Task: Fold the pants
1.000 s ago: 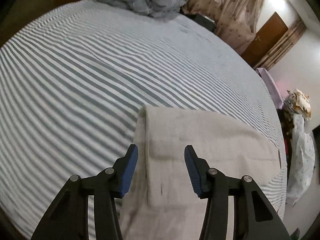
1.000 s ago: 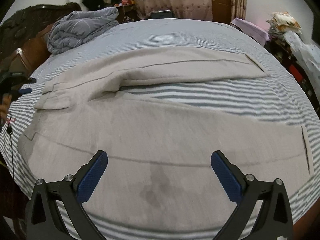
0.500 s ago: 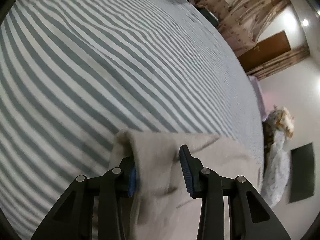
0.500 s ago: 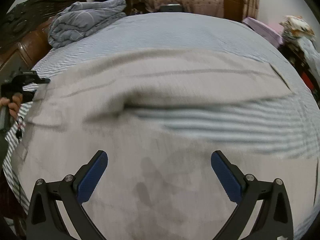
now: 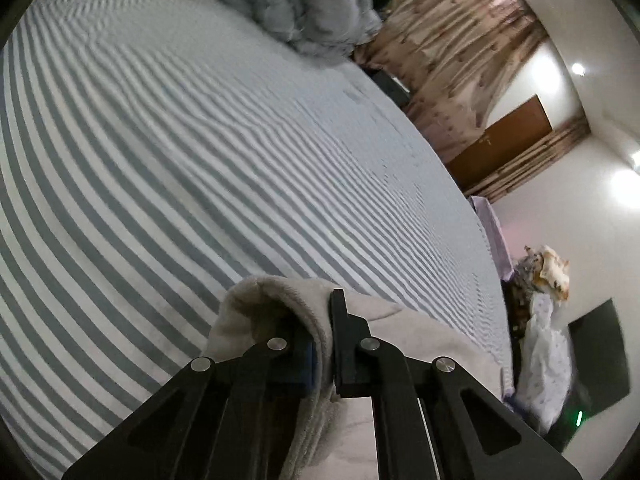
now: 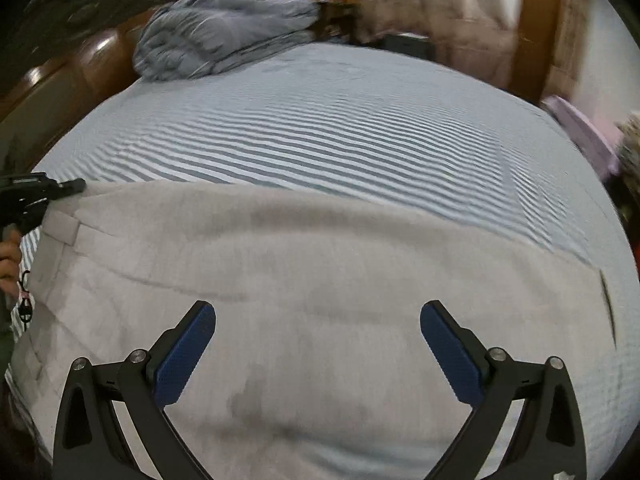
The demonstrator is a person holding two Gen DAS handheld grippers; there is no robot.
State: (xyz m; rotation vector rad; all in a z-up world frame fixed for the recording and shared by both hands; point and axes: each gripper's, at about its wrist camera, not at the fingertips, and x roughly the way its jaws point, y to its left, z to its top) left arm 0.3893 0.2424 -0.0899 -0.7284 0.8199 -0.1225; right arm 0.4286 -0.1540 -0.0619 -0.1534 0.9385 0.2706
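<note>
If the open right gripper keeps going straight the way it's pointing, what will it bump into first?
Most likely the beige pants: they fill the space ahead of the open right gripper, spread on the striped bed. How far ahead is unclear.

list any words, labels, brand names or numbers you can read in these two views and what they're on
None: no readable text in either view.
The pants, the striped bedsheet and the grey duvet carry no print.
The green-lit mark beside the dark panel is too small to read.

Both wrist views low over bed [image 5: 240, 140]
</note>
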